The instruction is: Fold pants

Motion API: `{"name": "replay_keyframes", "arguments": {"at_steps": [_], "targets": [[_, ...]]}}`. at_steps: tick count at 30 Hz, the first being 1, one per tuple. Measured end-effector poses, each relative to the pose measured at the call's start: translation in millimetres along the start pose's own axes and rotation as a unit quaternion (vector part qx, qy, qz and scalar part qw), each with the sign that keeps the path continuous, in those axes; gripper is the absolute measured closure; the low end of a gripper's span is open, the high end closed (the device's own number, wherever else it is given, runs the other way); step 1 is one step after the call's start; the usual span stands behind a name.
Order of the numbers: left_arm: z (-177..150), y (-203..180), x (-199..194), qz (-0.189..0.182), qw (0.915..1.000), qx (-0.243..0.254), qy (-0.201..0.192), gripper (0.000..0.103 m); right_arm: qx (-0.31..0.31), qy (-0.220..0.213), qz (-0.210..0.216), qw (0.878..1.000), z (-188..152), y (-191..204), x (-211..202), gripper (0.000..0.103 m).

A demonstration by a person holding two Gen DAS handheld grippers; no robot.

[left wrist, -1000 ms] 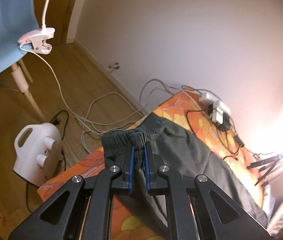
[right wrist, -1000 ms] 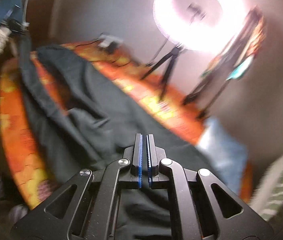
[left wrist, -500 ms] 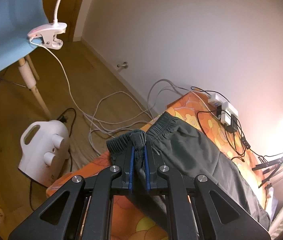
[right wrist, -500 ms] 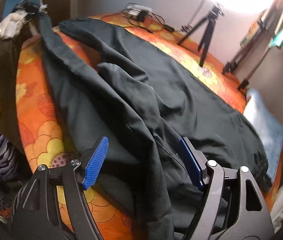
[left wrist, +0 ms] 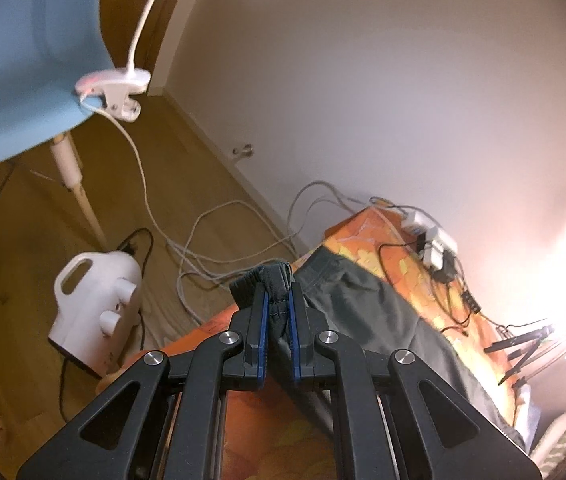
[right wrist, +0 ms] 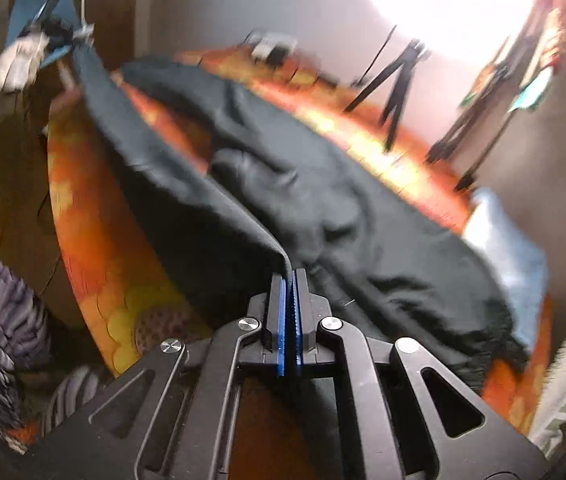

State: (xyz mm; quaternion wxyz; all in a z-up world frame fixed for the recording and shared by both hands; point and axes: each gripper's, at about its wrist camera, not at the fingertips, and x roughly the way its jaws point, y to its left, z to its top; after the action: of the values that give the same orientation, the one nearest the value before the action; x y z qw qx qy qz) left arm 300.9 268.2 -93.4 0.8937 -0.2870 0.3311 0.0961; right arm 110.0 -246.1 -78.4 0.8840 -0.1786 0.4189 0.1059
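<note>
- Left wrist view: the left claw (left wrist: pixel 277 300) is clenched on the bunched elastic waistband of the dark pants (left wrist: pixel 367 312), the gathered cloth sticking up between its blue pads (left wrist: pixel 262 320).
- From that pinch the pants run away to the right and lie along the orange flowered bed (left wrist: pixel 367 236), with a second stretch of waistband lying flat just right of the claw.
- On the far corner of the bed sits a white power strip (left wrist: pixel 431 240) with dark cables trailing from it.
- On the wooden floor to the left stand a white jug-shaped appliance (left wrist: pixel 95 304) and a blue chair (left wrist: pixel 23 60) with a white clip lamp (left wrist: pixel 113 92) clamped to its edge; loose cords (left wrist: pixel 219 248) lie beside the bed.
- Right wrist view, blurred: the right claw (right wrist: pixel 291 280) is clenched on a fold of the pants (right wrist: pixel 323 208), a taut ridge of cloth rising from its tips toward the upper left.
- There the left claw (right wrist: pixel 59 32) holds the other end, lifted above the bed (right wrist: pixel 95 264).
- The rest of the pants lies crumpled across the bed to the right of the ridge.
- A tripod (right wrist: pixel 399 80) stands beyond, under a bright light.
</note>
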Motion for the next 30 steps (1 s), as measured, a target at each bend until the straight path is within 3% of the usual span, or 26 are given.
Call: {"name": "replay_keyframes", "arguments": {"at_steps": [3,8,13,22,26,30], "targets": [[7,-16,-3,-0.007,0.9998,0.017,-0.004,0.096,-0.013,-0.033,-0.05,0.998,21,-13,-16,0.1],[14,-38,19,0.002,0.9992,0.033,0.021,0.096,-0.038,-0.025,-0.094,0.995,55,-41,9,0.1],[20,-57,63,0.019,0.9983,0.033,0.044,0.096,-0.055,-0.005,-0.12,0.991,83,-69,64,0.1],[25,-85,149,0.069,0.9926,0.054,0.085,0.094,-0.041,0.048,-0.12,0.991,89,-94,172,0.1],[29,-92,171,0.067,0.9912,0.059,0.098,0.085,-0.031,0.075,-0.124,0.989,84,-101,206,0.1],[40,-89,160,0.054,0.993,0.065,0.082,0.061,-0.03,0.098,-0.128,0.986,78,-104,226,0.1]]}}
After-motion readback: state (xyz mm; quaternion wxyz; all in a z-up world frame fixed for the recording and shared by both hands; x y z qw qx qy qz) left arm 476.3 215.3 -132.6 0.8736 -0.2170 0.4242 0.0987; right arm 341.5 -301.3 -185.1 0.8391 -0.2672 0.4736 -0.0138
